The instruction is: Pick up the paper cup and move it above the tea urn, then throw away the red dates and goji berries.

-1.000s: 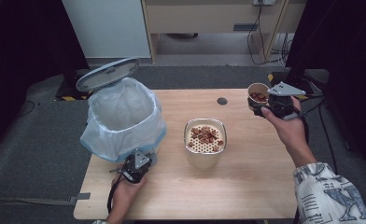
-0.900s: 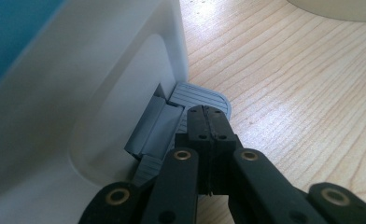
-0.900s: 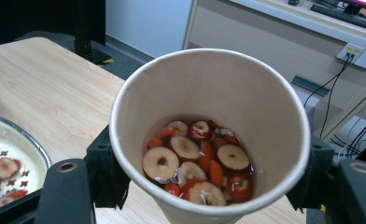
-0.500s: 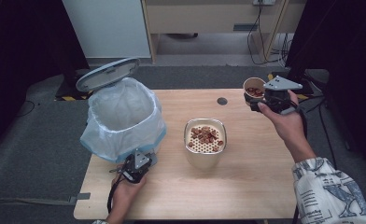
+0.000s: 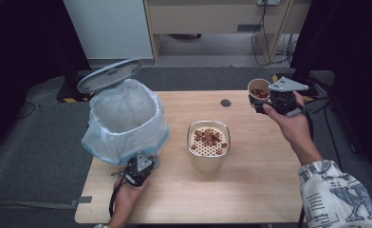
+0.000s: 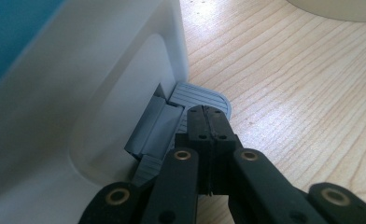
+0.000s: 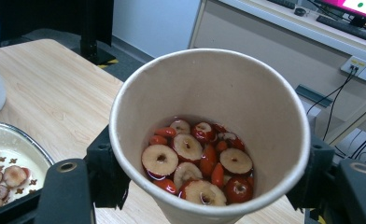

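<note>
The right gripper (image 5: 268, 98) clamps its fingers on the paper cup (image 5: 258, 89), held above the worktop's (image 5: 250, 190) far right corner. The cup holds red fruit slices in liquid; a tilt could spill them short of the strainer pot (image 5: 208, 151). The left gripper (image 6: 208, 127), fingers closed on nothing, presses the bin's (image 5: 122, 121) pedal (image 6: 200, 95); slipping off may drop the lid (image 5: 109, 75). Open worktop lies between cup and pot.
</note>
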